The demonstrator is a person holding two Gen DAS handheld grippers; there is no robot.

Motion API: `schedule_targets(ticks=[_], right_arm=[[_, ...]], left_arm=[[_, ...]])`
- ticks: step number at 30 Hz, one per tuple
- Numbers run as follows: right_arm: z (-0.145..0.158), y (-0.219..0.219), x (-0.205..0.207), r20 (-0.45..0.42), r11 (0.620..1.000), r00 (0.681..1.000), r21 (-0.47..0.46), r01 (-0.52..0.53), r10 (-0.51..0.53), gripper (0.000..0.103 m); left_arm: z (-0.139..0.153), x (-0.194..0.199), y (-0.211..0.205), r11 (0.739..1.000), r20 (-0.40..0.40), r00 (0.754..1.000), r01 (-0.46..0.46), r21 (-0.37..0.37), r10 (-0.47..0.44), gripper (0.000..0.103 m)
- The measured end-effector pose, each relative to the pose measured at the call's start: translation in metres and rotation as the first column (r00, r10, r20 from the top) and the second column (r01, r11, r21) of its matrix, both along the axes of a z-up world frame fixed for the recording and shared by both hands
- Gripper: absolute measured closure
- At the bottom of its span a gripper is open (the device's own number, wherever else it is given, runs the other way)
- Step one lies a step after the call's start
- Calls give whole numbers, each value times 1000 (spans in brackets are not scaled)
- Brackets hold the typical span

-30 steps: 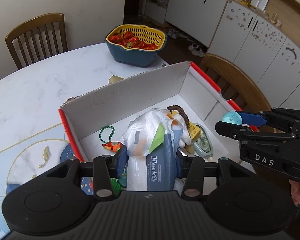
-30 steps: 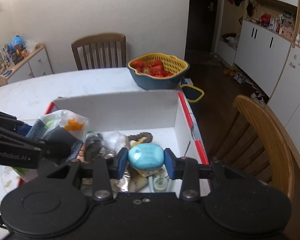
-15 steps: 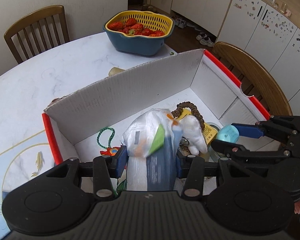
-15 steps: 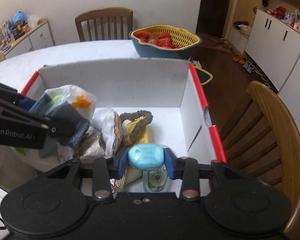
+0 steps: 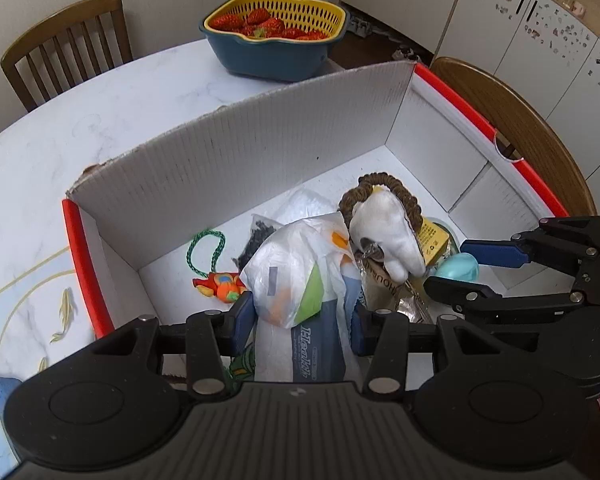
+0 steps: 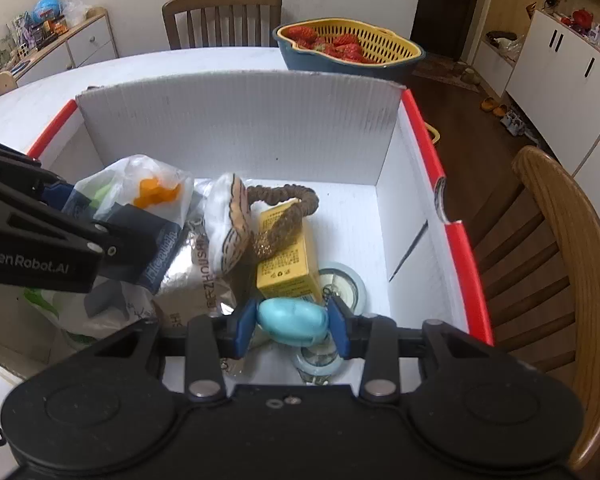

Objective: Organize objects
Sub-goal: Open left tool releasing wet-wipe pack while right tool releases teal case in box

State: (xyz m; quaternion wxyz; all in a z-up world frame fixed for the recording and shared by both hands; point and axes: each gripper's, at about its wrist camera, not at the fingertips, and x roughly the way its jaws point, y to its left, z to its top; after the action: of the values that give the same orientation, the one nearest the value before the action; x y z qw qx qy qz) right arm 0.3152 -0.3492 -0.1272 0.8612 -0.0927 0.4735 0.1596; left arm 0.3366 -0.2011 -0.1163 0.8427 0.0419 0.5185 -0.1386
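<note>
A white cardboard box (image 5: 260, 136) with red edges sits on the table and holds several items. My left gripper (image 5: 302, 320) is shut on a white-and-blue tissue pack in a plastic bag (image 5: 300, 300), low inside the box's near left; it also shows in the right wrist view (image 6: 140, 208). My right gripper (image 6: 292, 322) is shut on a turquoise egg-shaped object (image 6: 292, 320), low over the box's near right; it also shows in the left wrist view (image 5: 458, 266). A yellow carton (image 6: 284, 256), brown scrunchie (image 6: 288, 208), white plush piece (image 5: 388, 232) and tape rolls (image 6: 342, 284) lie between.
A blue bowl with a yellow strainer of strawberries (image 5: 274, 36) stands beyond the box. Wooden chairs stand at the far side (image 5: 66, 44) and at the right (image 6: 560, 248). An orange toy on a green cord (image 5: 218, 280) lies on the box floor, left.
Both grippers have gone down into the box with their loads. The right gripper with the turquoise object came closer to the box floor, near the tape rolls.
</note>
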Motion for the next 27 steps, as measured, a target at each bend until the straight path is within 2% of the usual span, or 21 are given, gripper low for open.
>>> schedule_targets(ticks=[7, 15, 17, 24, 27], right_arm=[[-1, 0, -1, -2, 1000, 1000, 3, -9, 9, 62], [8, -4, -5, 23, 1000, 1000, 10, -3, 2, 53], [11, -6, -7, 30, 1000, 1000, 21, 5, -6, 50], [29, -11, -18, 59, 997, 998, 69, 29, -33, 42], [37, -10, -25, 77, 995, 996, 95, 39, -46, 40]], left_arm=[[-1, -1, -2, 1000, -5, 1000, 10, 9, -10, 55], [5, -9, 1, 1000, 16, 1000, -5, 17, 5, 42], [8, -12, 3, 1000, 29, 1000, -11, 17, 10, 36], [20, -23, 13, 1000, 66, 998, -25, 5, 25, 35], [27, -29, 19, 1000, 85, 996, -25, -3, 26, 29]])
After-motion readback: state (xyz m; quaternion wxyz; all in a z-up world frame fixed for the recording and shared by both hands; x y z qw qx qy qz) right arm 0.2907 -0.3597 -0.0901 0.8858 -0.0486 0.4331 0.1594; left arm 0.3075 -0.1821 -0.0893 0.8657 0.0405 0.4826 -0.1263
